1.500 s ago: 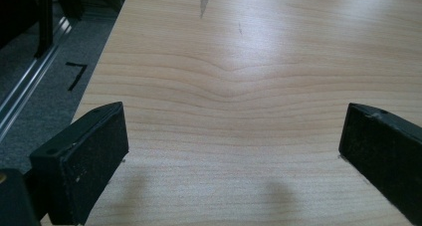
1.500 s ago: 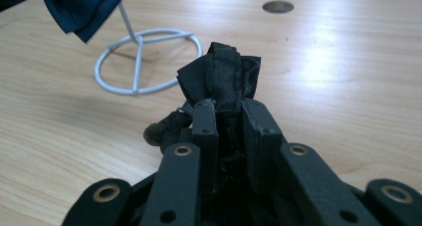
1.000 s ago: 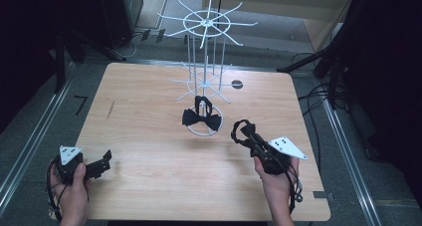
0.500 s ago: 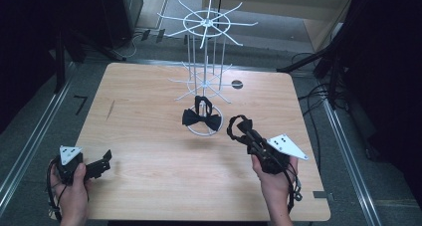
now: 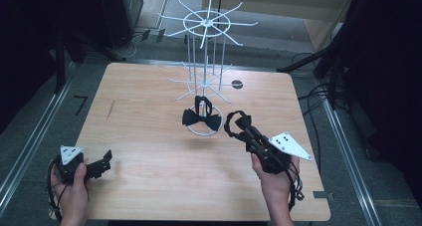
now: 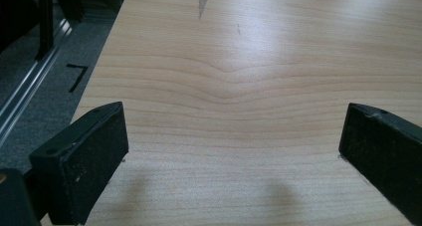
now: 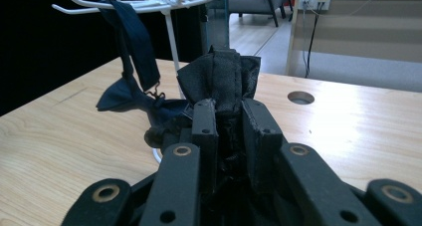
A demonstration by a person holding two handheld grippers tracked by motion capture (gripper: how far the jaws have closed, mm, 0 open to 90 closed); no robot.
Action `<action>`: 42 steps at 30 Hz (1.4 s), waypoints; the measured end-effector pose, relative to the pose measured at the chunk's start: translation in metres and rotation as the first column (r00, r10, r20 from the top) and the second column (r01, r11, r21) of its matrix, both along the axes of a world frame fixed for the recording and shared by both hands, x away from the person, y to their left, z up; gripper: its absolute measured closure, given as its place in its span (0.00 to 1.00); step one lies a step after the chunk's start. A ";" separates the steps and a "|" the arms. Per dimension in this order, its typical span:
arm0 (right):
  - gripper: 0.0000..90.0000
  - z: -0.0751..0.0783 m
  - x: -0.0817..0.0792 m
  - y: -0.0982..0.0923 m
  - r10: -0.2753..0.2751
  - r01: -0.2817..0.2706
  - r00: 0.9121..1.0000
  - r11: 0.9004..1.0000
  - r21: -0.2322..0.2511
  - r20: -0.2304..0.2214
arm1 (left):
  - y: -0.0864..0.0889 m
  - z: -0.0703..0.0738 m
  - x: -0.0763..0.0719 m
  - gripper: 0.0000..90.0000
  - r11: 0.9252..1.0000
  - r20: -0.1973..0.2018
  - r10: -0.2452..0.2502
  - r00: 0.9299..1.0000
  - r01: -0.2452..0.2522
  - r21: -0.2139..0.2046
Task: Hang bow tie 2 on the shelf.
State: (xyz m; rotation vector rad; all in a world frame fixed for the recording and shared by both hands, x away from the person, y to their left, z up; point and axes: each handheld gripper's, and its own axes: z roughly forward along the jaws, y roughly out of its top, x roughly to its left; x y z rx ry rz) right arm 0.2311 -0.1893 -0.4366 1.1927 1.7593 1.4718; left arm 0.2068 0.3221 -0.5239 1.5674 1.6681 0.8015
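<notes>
Right gripper (image 5: 239, 124) clamped on bunched black bow tie (image 7: 224, 81), soft, light and floppy, so grip the centre knot; left gripper (image 5: 102, 161) at 8 o'clock gapes empty.

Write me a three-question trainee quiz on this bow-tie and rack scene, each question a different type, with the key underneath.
1. True or false: the right tongs are shut on a black bow tie.
2. Multiple choice: where is the other bow tie? A) flat on the table's near edge B) hanging from the white wire rack C) between the left tongs
3. Fill in: the left tongs stand ____ over bare wooden table.

Key: 1 true; 2 B; 3 open
</notes>
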 end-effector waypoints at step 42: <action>0.88 0.036 -0.007 0.021 0.062 -0.063 0.995 0.998 0.014 0.075 | 0.000 0.000 0.000 0.00 1.000 -0.002 -0.002 1.000 0.002 -0.002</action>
